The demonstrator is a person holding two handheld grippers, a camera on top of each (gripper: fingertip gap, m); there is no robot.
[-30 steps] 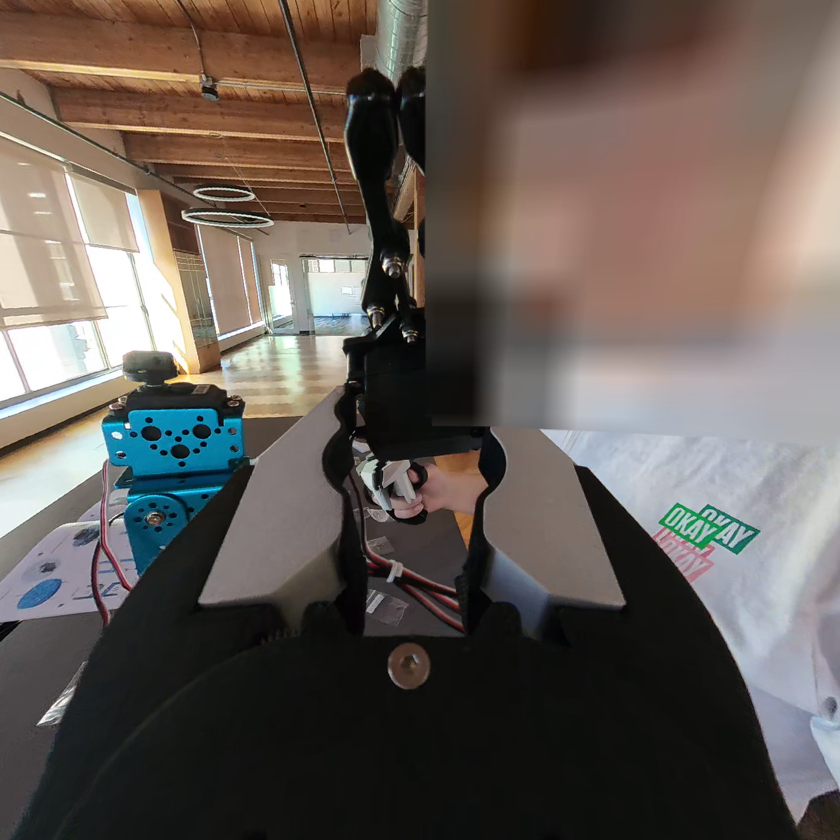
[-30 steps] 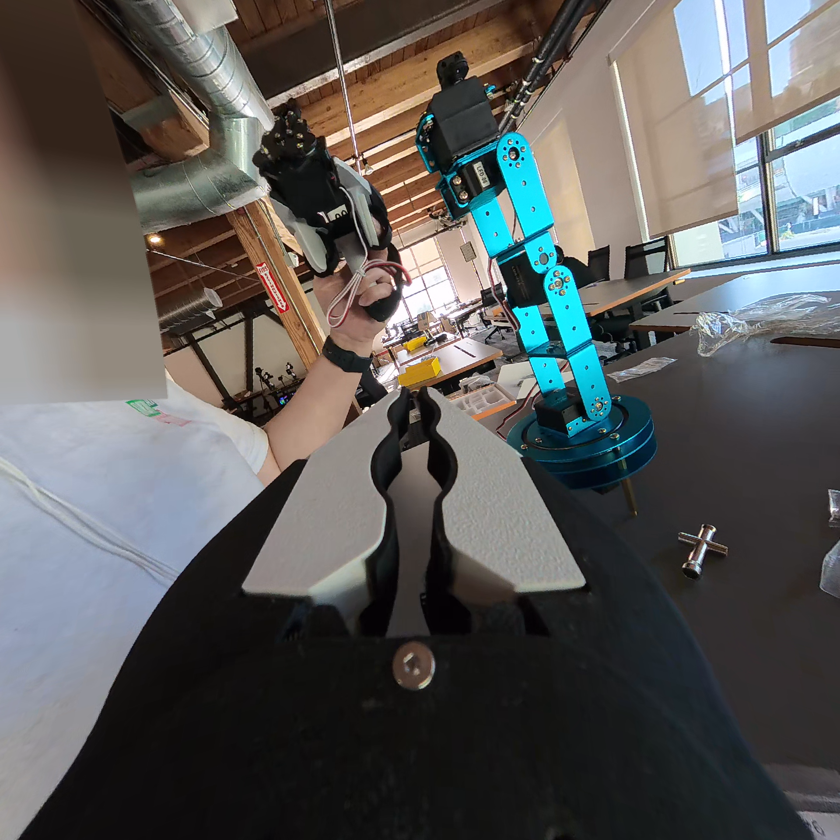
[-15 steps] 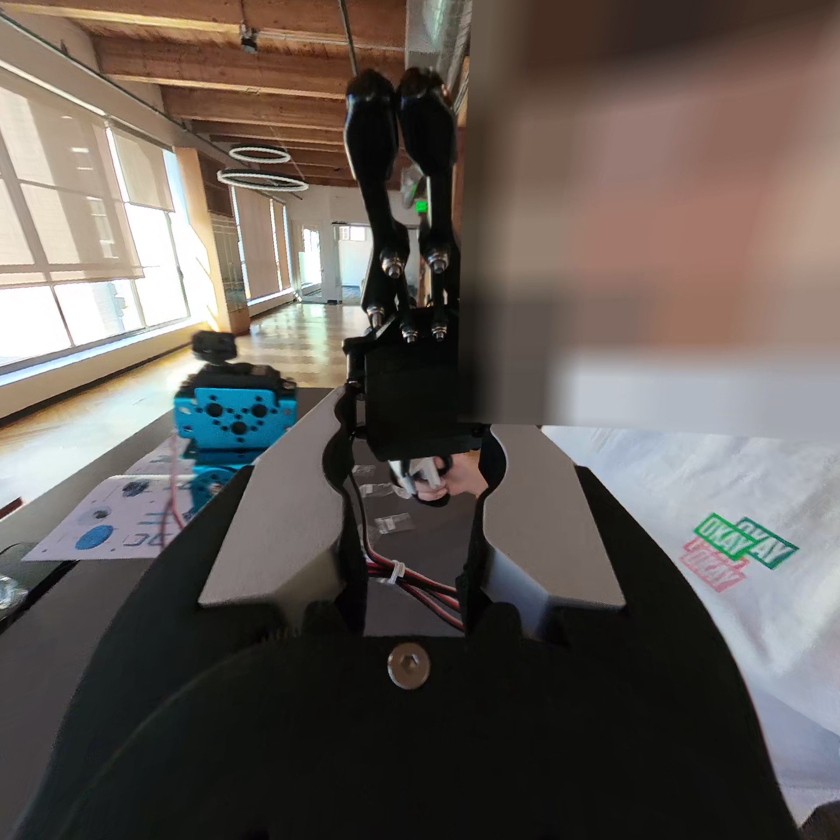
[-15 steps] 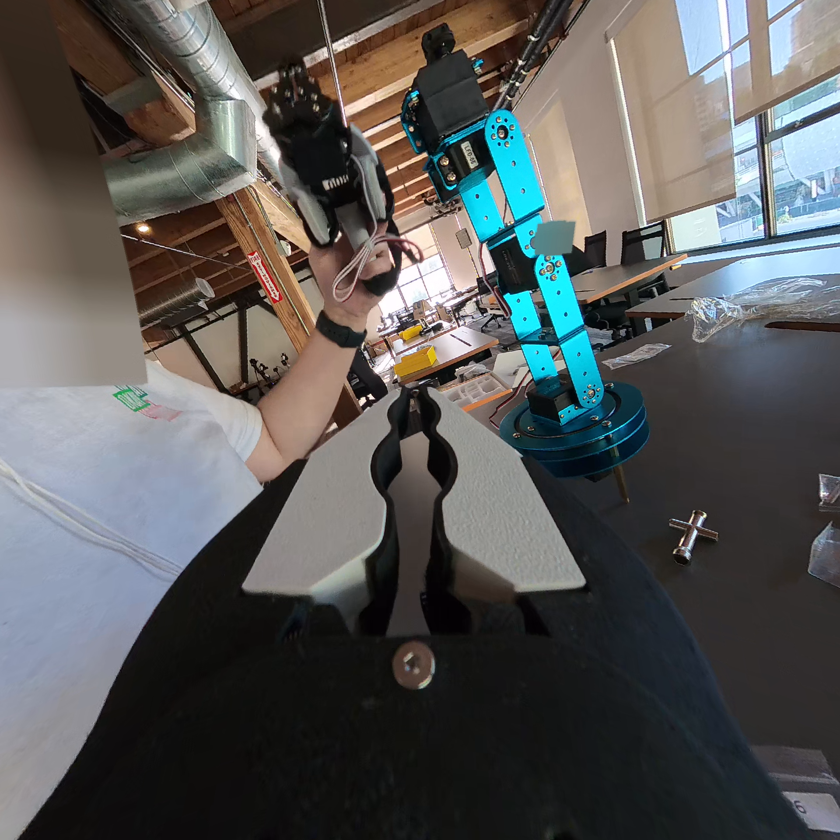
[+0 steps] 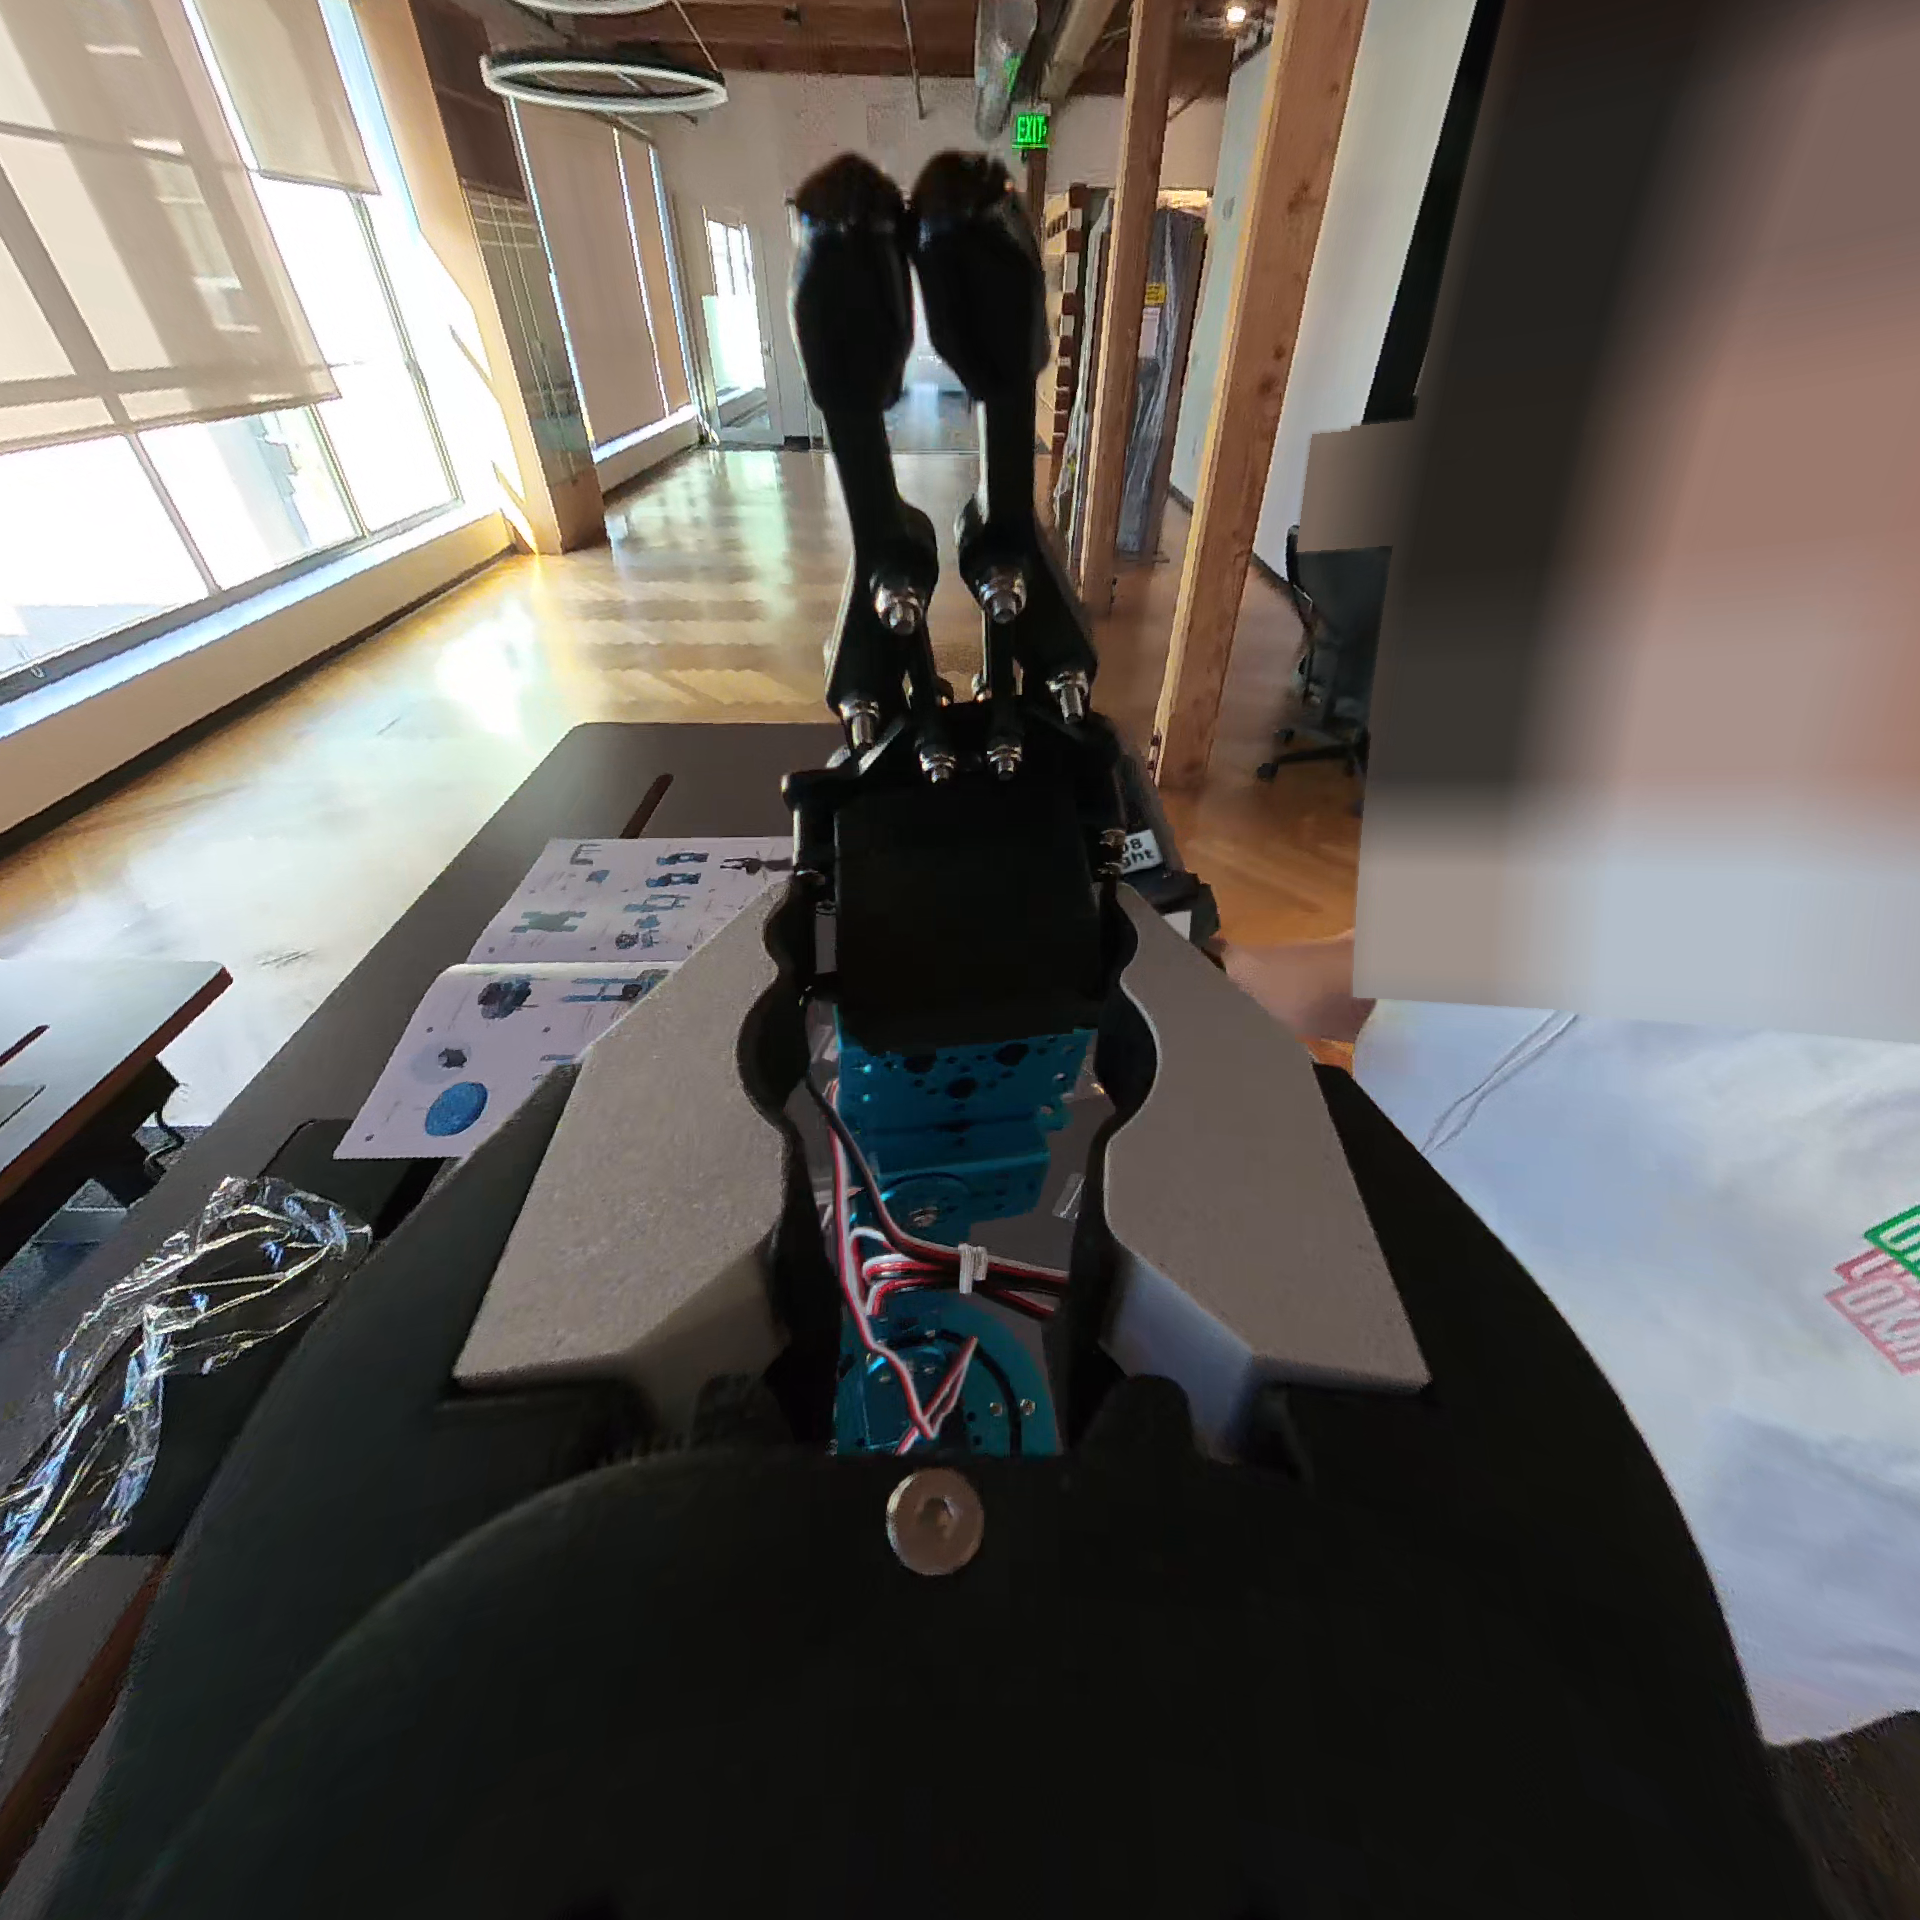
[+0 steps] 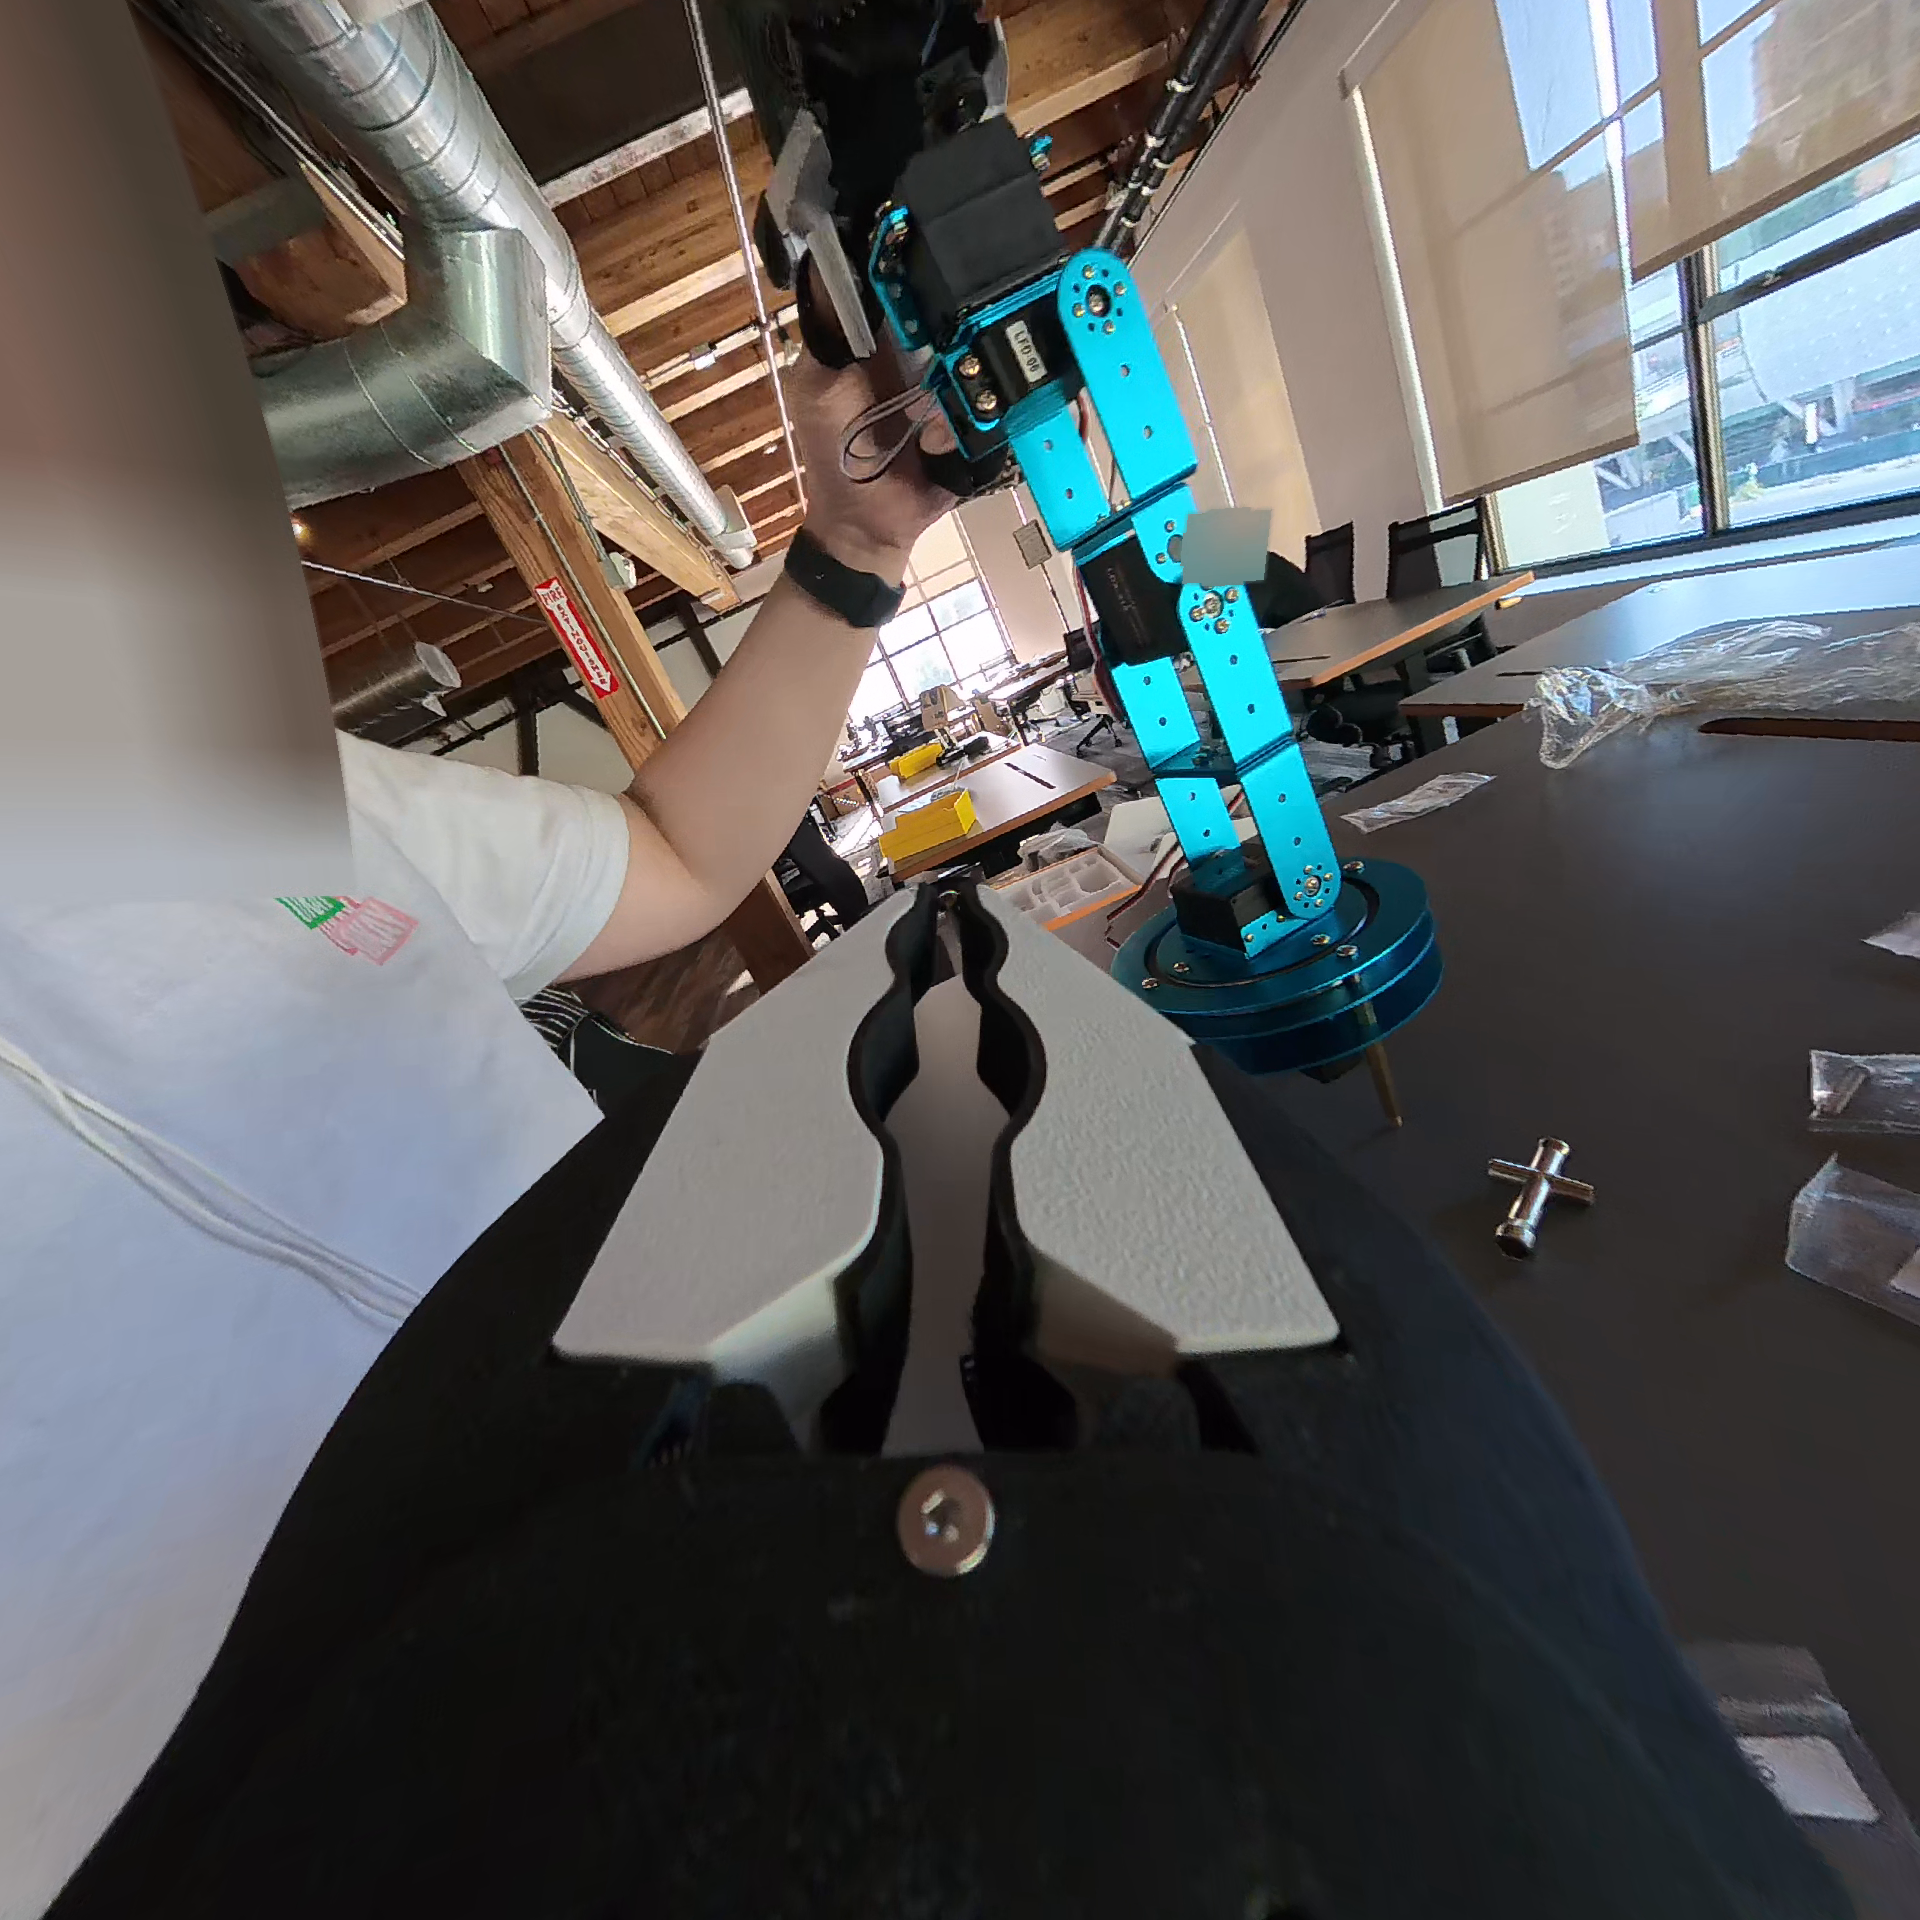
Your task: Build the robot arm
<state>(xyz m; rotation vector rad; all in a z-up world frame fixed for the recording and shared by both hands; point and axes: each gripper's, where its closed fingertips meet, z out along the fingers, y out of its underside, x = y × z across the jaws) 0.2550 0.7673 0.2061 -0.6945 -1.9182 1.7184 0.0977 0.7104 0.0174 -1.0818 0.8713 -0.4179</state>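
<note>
L hand-held gripper point(image 5: 951, 1049) lowered — claw point(image 5: 920, 312) upright.

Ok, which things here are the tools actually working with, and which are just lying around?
In use: left tool, shut on the black claw unit, at the top of the blue robot arm; right tool, shut, empty.
Lying about: cross-shaped metal wrench, clear plastic wrap, printed sheets, small clear bags, on the dark table.

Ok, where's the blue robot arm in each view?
Left wrist view: blue robot arm dead centre, between the fingers, below the black claw unit they hold.
Right wrist view: the arm upper right of centre, standing on the dark table.
Shared landmark: crumpled clear plastic on the table.
</note>
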